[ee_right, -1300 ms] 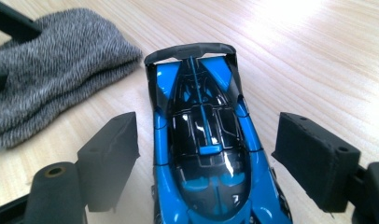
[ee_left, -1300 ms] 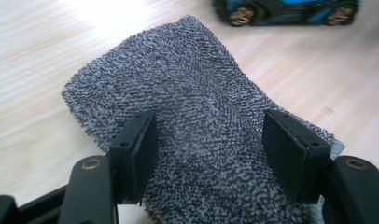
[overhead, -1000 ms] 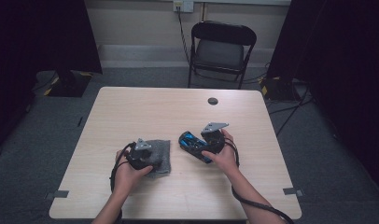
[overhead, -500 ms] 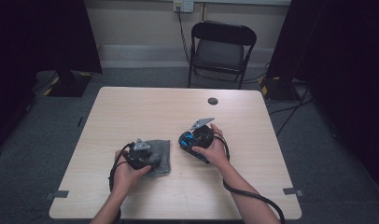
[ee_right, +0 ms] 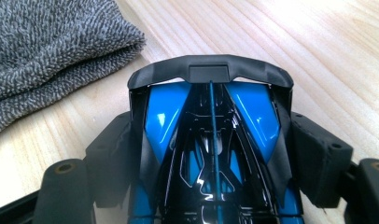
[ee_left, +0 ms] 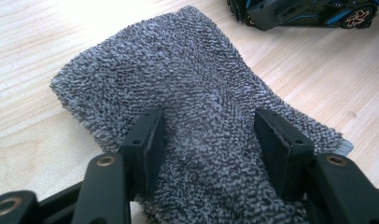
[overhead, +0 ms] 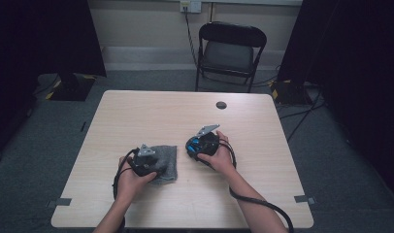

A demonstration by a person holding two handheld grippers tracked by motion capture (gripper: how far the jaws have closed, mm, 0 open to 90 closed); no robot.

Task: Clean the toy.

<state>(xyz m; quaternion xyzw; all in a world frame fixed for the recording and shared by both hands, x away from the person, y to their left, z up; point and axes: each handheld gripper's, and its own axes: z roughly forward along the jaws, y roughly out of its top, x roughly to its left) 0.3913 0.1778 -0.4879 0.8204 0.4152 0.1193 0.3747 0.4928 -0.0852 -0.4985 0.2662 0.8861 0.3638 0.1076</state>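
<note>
So the left gripper (ee_left: 204, 140) is parked right on top of the grey towel (ee_left: 197, 88), which lies flat on the wooden table (overhead: 151, 116). Its jaws sit about half open with the cloth spread between and under them, and the pads don't look like they're pinching any fold, though the terry pile bunches up near the right pad so I can't be totally sure. Past the towel's far edge, up and to the right of that gripper's jaws, you can see the toy car (ee_left: 313, 11) lying on the table.

The right gripper (ee_right: 211, 154) has that blue and black toy car (ee_right: 211, 130) straddled, one jaw on each flank, rear wing pointing away from the hand. Its jaws have just been closing with the car between them, and the pads now sit right against the bodywork on both sides. The towel's folded edge (ee_right: 61, 51) sits off to the upper left of these jaws, near but not touching the car.

From the high view the left gripper (overhead: 145, 162) and right gripper (overhead: 203, 144) are side by side, towel (overhead: 165, 158) under the left one
</note>
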